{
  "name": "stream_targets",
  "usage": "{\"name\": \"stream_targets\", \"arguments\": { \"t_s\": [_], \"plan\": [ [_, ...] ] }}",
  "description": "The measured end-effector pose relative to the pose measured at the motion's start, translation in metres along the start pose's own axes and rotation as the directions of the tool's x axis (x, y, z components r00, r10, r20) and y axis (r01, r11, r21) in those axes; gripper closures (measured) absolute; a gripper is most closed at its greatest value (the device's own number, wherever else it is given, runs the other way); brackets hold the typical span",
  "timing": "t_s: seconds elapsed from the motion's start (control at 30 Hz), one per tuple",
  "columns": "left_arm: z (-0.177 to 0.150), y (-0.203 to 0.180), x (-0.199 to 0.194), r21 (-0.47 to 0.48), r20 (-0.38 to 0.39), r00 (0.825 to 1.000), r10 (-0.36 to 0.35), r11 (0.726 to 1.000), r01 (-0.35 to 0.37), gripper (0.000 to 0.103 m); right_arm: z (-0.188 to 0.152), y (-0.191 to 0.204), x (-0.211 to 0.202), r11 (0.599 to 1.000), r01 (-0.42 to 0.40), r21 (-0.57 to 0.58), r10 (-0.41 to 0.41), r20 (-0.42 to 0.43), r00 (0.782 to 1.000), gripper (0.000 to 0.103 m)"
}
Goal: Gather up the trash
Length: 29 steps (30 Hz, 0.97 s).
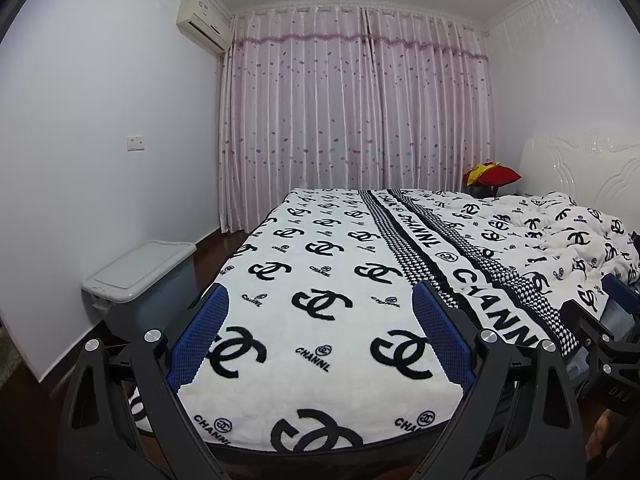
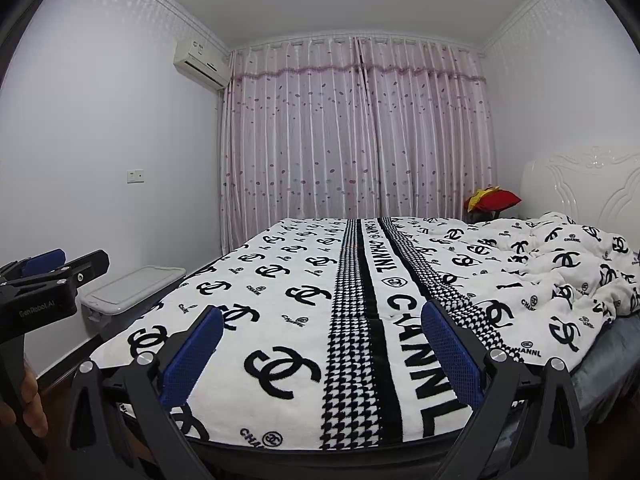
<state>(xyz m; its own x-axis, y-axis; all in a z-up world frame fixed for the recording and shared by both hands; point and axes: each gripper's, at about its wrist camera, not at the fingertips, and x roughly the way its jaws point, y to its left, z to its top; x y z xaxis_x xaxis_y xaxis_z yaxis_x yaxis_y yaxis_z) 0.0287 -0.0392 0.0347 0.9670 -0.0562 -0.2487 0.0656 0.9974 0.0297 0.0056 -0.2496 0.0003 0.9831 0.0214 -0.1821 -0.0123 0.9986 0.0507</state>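
Both hand-held grippers, left and right, hover spread and empty over the bed. A lidded bin stands left of them; its contents are hidden. Trash possibly out of view.

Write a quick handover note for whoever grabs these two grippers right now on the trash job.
Left gripper: open, empty, held above the foot of the bed.
Right gripper: open, empty, also over the bed's foot.
No trash is visible on the blanket in either view.
Grey lidded bin stands on the floor by the left wall, lid closed.
Nothing collected yet as far as the views show; find the trash first, possibly near the crumpled duvet.
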Motion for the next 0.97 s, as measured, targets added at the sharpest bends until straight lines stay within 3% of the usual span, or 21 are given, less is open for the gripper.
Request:
{"name": "stream_targets", "arguments": {
  "t_s": [0.97],
  "plan": [
    [0.0009,-0.0027,-0.0031,-0.006,0.005,1.0,0.002,1.0,-0.002,0.012,-0.0061,0.0016,0.0006,1.0,0.002,0.009,-0.002,-0.005,1.0,0.005]
  ]
}}
